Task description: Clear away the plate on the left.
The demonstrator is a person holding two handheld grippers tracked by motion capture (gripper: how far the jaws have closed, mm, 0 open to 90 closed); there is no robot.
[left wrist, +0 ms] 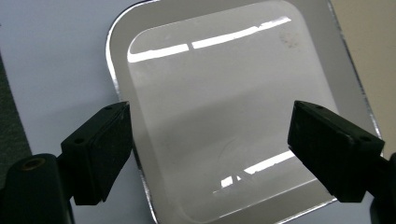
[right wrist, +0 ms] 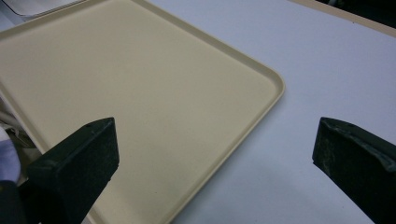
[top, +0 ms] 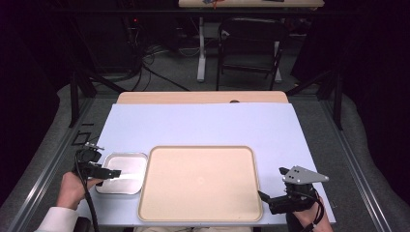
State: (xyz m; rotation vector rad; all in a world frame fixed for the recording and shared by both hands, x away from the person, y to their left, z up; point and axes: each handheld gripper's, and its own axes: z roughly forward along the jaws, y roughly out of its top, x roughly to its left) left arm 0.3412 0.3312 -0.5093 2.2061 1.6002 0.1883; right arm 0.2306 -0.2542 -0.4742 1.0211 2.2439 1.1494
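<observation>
Pale blue sheeting is covering the surface (top: 203, 123), with a wooden edge showing at the far side and a dark room with chair legs and cables lying beyond. Near the person's side a large beige tray (top: 200, 182) is lying flat, and just beside its left edge a small shiny metal tray (top: 123, 172) is sitting, close enough that I cannot tell whether the two rims are touching.

Judging by where the hands are, the step in hand is taking hold of the metal tray. The left tongs (top: 114, 172) are hanging over its near-left part with jaws apart, nothing pressed between them; in the left gripper view one jaw is standing at the tray's outer rim (left wrist: 122, 88) and the other over the glossy floor, so they are not yet straddling a wall. The right tongs (top: 265, 197) are resting wide apart by the beige tray's near-right corner (right wrist: 275, 86), holding nothing.

To do this well, I would be lowering one pad outside the rim and one inside, so the thin wall sits squarely between them. Polished steel is probably slippery, so a full, flat bite matters, and lifting level should keep the rim from scraping the beige tray
</observation>
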